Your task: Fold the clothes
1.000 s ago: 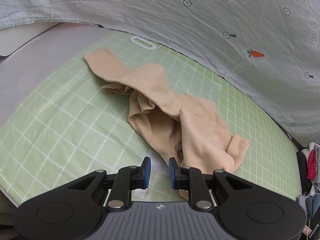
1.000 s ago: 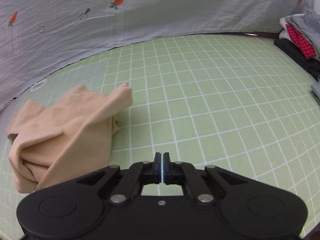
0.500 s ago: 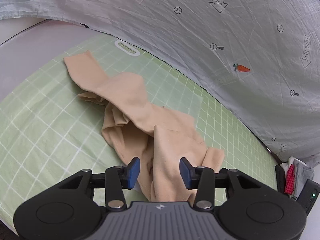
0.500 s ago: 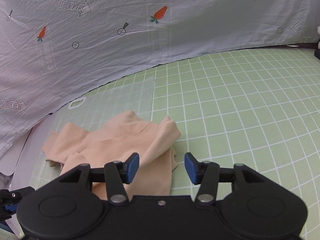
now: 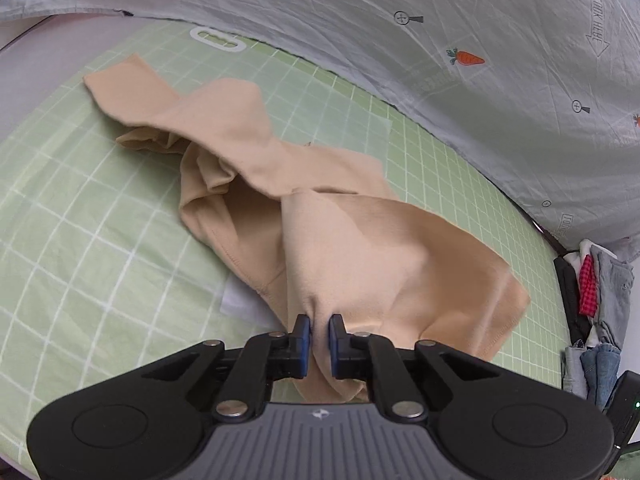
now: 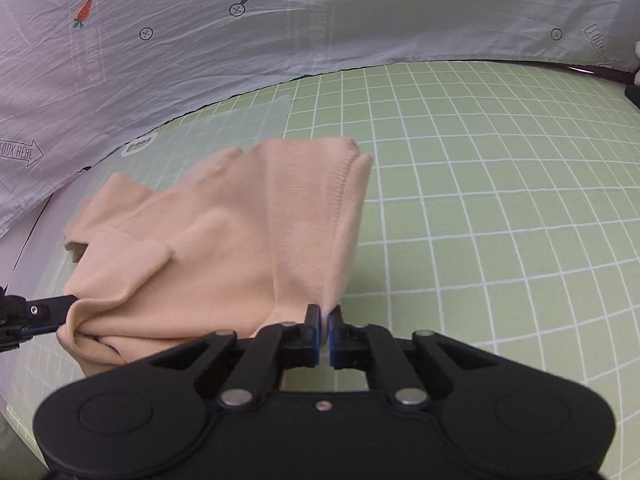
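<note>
On the green grid mat (image 5: 92,216), the beige garment (image 5: 320,216) lies crumpled near the back edge, just beside the grey printed sheet (image 5: 400,60). Left gripper (image 5: 319,330) pinches a bunched fold of its near edge. Right gripper (image 6: 324,320) pinches another edge fold, fabric lifted between both. Clothes pile (image 5: 592,300) sits at the mat's right edge.

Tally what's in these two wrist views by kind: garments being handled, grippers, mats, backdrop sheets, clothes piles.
Beige garment: 1
Grippers: 2, left gripper, right gripper
Green grid mat: 1
Printed grey sheet: 1
Clothes pile: 1
Total: 6
</note>
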{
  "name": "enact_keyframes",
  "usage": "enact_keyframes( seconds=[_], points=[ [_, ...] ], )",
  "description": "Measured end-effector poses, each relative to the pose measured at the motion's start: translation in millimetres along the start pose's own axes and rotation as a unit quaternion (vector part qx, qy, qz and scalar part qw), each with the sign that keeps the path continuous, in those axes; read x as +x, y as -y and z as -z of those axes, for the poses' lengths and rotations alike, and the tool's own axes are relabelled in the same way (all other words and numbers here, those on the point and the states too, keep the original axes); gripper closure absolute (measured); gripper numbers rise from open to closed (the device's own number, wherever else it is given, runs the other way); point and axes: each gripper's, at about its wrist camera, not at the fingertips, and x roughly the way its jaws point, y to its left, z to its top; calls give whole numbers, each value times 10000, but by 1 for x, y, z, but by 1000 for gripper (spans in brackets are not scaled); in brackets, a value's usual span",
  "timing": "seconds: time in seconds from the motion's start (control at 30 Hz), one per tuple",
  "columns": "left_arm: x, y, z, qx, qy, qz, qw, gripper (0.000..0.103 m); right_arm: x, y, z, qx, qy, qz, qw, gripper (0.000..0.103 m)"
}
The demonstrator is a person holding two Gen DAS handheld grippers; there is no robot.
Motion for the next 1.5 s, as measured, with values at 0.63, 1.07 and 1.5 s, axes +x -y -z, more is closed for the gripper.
enact_keyframes(
  seconds=[0.63,1.07,1.5],
  points=[
    [-33,-56,-22,-674,539,-414,9954,89,-9,-52,-38,-736,939,238,9926,53],
    [-36,-120,-68,-714,539,-562,9944,85,80,-171,-47,-2305,592,-314,9708,50],
    [8,-168,-128,-806,163,-447,9956,82,136,-219,-87,-1267,326,-648,9893,41]
  ],
)
